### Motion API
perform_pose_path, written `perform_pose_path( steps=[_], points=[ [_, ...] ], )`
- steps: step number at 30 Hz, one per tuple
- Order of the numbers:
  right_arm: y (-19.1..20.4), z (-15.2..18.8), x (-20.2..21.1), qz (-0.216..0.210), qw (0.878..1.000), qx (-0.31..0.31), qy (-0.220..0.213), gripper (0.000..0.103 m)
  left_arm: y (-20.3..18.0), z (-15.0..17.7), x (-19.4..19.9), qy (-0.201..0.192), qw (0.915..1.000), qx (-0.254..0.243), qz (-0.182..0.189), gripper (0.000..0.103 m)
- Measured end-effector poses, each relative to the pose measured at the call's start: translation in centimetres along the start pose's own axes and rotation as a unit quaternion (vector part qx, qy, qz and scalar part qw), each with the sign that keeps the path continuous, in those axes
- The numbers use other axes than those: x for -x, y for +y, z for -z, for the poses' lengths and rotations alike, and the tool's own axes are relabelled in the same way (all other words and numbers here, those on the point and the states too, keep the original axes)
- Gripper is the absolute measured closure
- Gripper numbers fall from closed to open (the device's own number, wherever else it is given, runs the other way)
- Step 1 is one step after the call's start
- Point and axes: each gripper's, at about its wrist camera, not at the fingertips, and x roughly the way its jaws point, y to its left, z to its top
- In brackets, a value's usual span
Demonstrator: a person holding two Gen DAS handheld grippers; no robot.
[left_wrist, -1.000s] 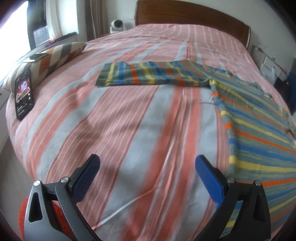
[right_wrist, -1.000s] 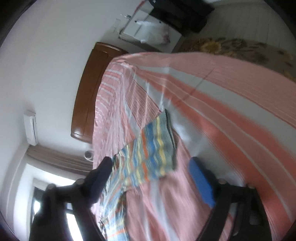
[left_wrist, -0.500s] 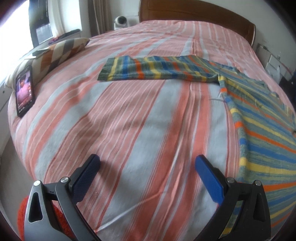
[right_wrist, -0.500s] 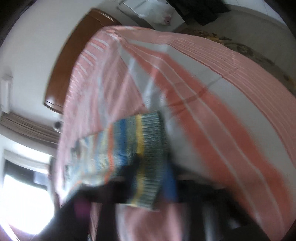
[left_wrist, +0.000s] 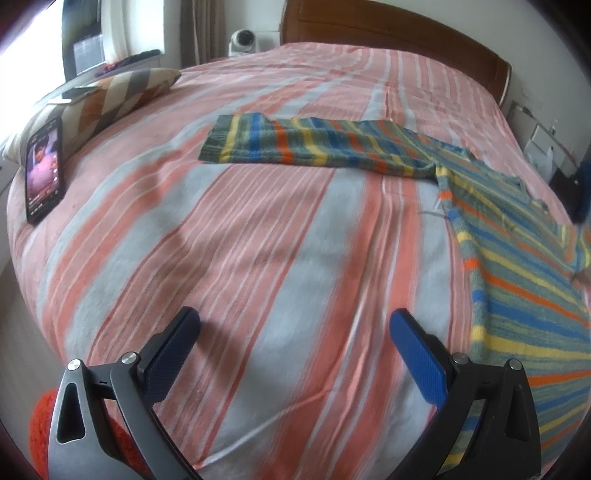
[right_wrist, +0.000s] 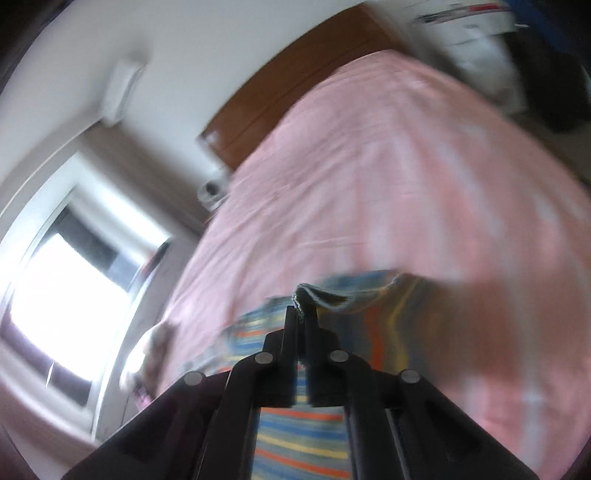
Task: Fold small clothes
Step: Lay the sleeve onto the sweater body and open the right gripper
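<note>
A striped knit sweater (left_wrist: 517, 266) in green, blue, yellow and orange lies on the bed, with one sleeve (left_wrist: 306, 146) stretched out flat toward the left. My left gripper (left_wrist: 295, 336) is open and empty, low over the bedspread, left of the sweater's body. My right gripper (right_wrist: 301, 314) is shut on an edge of the sweater (right_wrist: 306, 435) and holds it up; the view is blurred. A small part of the right gripper (left_wrist: 583, 192) shows at the far right edge of the left wrist view.
The bed has a pink and grey striped bedspread (left_wrist: 258, 240) and a wooden headboard (left_wrist: 388, 26). A phone (left_wrist: 44, 170) with a lit screen leans on a patterned pillow (left_wrist: 110, 96) at the left edge. A small white camera (left_wrist: 242, 38) stands behind the bed.
My right gripper has closed on the sweater's edge and swung round with it. My left gripper has drawn back slightly and stays open.
</note>
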Motion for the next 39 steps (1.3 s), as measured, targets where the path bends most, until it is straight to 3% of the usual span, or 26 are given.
perform_pose_path(
  steps=[4, 6, 7, 10, 13, 16, 18, 20, 23, 30, 37, 39],
  points=[
    [5.1, 1.7, -8.7, -0.052, 0.997, 0.014, 0.057, 0.093, 0.3, -0.1, -0.2, 0.003, 1.0000, 0.005, 0.000, 0.001],
    [5.3, 3.6, -11.7, -0.085, 0.992, -0.022, 0.093, 0.049, 0.3, -0.1, -0.2, 0.002, 1.0000, 0.002, -0.002, 0.001],
    [5.0, 4.4, -12.5, -0.098, 0.989, -0.041, 0.098, 0.043, 0.2, -0.1, -0.3, 0.002, 1.0000, 0.000, -0.004, 0.001],
    [4.2, 6.0, -12.9, -0.114, 0.987, -0.066, 0.097, 0.043, 0.2, -0.1, -0.3, 0.002, 1.0000, -0.002, -0.001, 0.001],
    [2.8, 7.3, -11.1, -0.063, 0.993, -0.040, 0.087, 0.043, 0.0, -0.2, -0.4, 0.003, 1.0000, -0.003, -0.001, 0.001],
    [0.7, 9.4, -7.8, 0.032, 0.996, 0.039, 0.071, 0.043, -0.4, -0.1, -0.6, 0.003, 0.9999, -0.009, -0.007, 0.001],
    [-0.6, 10.7, -5.7, 0.102, 0.988, 0.098, 0.060, 0.043, -0.7, 0.0, -0.7, 0.003, 0.9999, -0.014, -0.010, 0.000],
    [-2.6, 13.2, -3.6, 0.175, 0.971, 0.154, 0.053, 0.043, -0.8, 0.1, -0.6, 0.003, 0.9998, -0.017, -0.011, 0.000],
    [-5.5, 15.4, -0.8, 0.236, 0.955, 0.175, 0.038, 0.043, -1.0, 0.2, -0.7, 0.003, 0.9997, -0.021, -0.015, 0.000],
    [-11.1, 19.6, 7.4, 0.296, 0.951, 0.087, -0.036, 0.043, -1.0, 0.3, -0.7, 0.003, 0.9996, -0.022, -0.018, 0.000],
    [-13.6, 22.3, 7.6, 0.311, 0.947, 0.059, -0.050, 0.041, -1.0, 0.5, -0.8, 0.000, 0.9994, -0.025, -0.023, 0.000],
    [-13.4, 22.4, 6.6, 0.313, 0.946, 0.071, -0.048, 0.034, -1.1, 0.5, -0.8, 0.000, 0.9994, -0.025, -0.023, 0.000]
  ],
)
